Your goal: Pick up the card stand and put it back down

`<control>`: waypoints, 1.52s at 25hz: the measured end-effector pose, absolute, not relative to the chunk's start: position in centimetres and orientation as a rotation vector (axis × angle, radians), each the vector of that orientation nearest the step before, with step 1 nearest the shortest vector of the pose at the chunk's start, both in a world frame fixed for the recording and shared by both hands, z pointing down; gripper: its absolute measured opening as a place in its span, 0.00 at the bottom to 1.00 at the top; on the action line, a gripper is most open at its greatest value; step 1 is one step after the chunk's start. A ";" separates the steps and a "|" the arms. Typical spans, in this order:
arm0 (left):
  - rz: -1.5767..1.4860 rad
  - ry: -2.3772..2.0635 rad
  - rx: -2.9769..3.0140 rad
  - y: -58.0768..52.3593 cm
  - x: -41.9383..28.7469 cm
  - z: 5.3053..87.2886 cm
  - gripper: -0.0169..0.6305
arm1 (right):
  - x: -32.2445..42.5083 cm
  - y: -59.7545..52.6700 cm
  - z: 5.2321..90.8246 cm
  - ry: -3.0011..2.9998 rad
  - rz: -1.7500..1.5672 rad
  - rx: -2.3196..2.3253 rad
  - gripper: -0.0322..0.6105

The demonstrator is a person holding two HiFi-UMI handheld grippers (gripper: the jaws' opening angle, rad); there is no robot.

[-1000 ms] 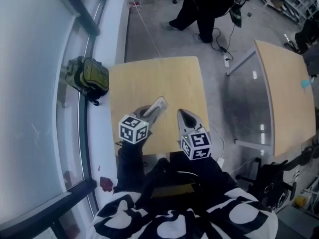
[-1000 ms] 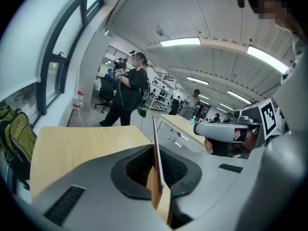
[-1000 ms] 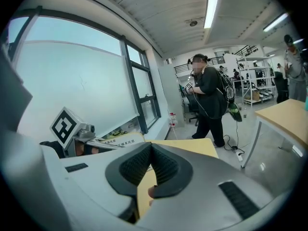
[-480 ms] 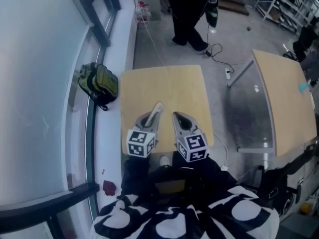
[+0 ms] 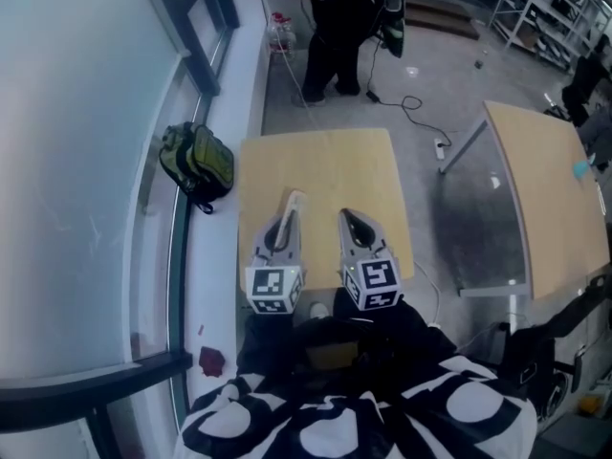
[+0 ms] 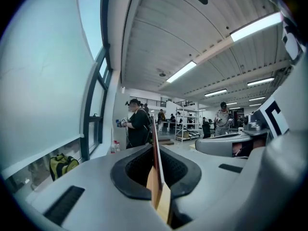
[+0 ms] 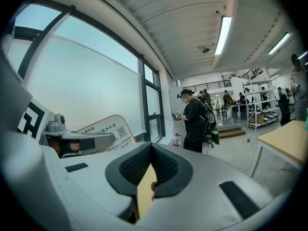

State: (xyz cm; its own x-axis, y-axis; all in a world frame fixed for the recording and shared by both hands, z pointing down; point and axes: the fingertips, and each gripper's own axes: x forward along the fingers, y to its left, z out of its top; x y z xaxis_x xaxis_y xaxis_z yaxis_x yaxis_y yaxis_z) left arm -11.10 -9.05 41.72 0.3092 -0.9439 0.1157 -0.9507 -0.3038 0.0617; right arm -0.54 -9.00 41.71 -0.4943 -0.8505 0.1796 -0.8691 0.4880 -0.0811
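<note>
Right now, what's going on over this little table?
A person holds a gripper in each hand above the small wooden table. The left gripper is shut on the card stand, a thin printed card clamped edge-on and lifted off the tabletop. The right gripper hovers beside it, jaws together and holding nothing.

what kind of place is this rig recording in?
Probably an open, industrial-style lab or workshop hall: bare concrete floor, metal shelving racks at the far end, and long ceiling strip lights under a ribbed roof.
</note>
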 end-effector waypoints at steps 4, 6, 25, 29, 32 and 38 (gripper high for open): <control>0.038 -1.827 2.460 -9.0 -11.2 40.6 0.06 | -0.6 -8.8 41.0 -2.615 0.218 1.536 0.09; 0.028 -1.823 2.472 -8.9 -10.9 40.4 0.06 | -0.5 -8.7 41.0 -2.611 0.214 1.543 0.09; -0.022 -1.753 2.564 -8.5 -7.9 39.3 0.06 | 1.5 -7.8 40.7 -2.540 0.138 1.597 0.08; -0.030 -1.732 2.578 -8.5 -7.5 39.4 0.06 | 1.7 -7.6 40.6 -2.535 0.142 1.608 0.09; -0.036 -1.726 2.583 -8.6 -7.3 39.3 0.06 | 1.9 -7.5 40.6 -2.529 0.136 1.615 0.09; -0.032 -1.711 2.604 -8.6 -6.0 39.1 0.06 | 3.1 -7.3 40.3 -2.520 0.127 1.635 0.09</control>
State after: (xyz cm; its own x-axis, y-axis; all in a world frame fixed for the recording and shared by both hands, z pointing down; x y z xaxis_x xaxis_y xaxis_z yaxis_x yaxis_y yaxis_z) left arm -6.02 -8.59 39.11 0.3966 -0.9180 -0.0033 -0.9174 -0.3965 0.0326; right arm 3.15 -7.34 40.27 -0.4020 -0.9018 0.1585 -0.9132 0.4076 0.0029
